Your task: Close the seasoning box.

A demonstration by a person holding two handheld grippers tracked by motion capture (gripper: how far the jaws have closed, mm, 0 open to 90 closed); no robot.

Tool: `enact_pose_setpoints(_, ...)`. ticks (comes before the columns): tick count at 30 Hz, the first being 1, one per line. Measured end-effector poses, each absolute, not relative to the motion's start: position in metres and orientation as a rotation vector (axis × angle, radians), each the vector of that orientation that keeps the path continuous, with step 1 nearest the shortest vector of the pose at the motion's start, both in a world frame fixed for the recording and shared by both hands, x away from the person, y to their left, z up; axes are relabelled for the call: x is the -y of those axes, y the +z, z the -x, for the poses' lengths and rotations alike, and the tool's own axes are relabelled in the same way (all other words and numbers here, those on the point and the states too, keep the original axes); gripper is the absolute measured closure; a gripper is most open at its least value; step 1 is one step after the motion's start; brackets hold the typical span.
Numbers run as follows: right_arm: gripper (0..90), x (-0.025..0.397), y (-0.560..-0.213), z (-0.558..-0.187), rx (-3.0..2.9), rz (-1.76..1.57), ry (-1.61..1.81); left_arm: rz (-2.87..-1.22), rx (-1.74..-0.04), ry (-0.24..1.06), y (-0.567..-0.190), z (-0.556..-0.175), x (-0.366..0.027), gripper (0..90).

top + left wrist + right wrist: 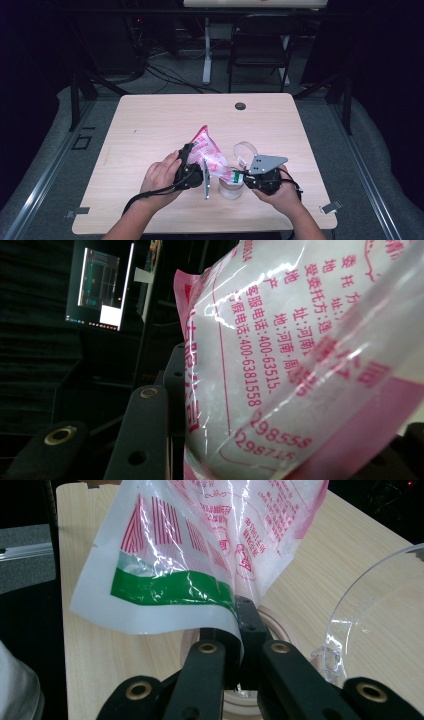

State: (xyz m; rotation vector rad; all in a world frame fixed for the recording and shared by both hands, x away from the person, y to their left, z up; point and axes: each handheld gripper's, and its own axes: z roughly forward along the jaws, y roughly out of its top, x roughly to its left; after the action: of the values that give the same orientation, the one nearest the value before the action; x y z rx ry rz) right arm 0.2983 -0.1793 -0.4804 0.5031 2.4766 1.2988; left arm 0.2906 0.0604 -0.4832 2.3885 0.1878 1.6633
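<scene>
1. The left gripper (192,167) gripped the pink bag (206,150), jaws closed on it.
2. The right gripper (245,176) pinched the bag's green-striped edge at 3 o'clock.
3. The bag hung above the jar (231,188), near the table's (150,120) 6 o'clock edge.

Bag (207,150) between both grippers, above the jar (231,187) on the table (150,125).
</scene>
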Motion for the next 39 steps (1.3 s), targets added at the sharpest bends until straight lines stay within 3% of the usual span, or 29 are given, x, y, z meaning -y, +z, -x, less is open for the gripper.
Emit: enact_pose_setpoints(39,90.0,0.1795,-0.483,-0.2995,-2.484,-0.513,1.289,-2.38,-0.17,1.682,-0.4796,-0.2895,-0.0582,61.5)
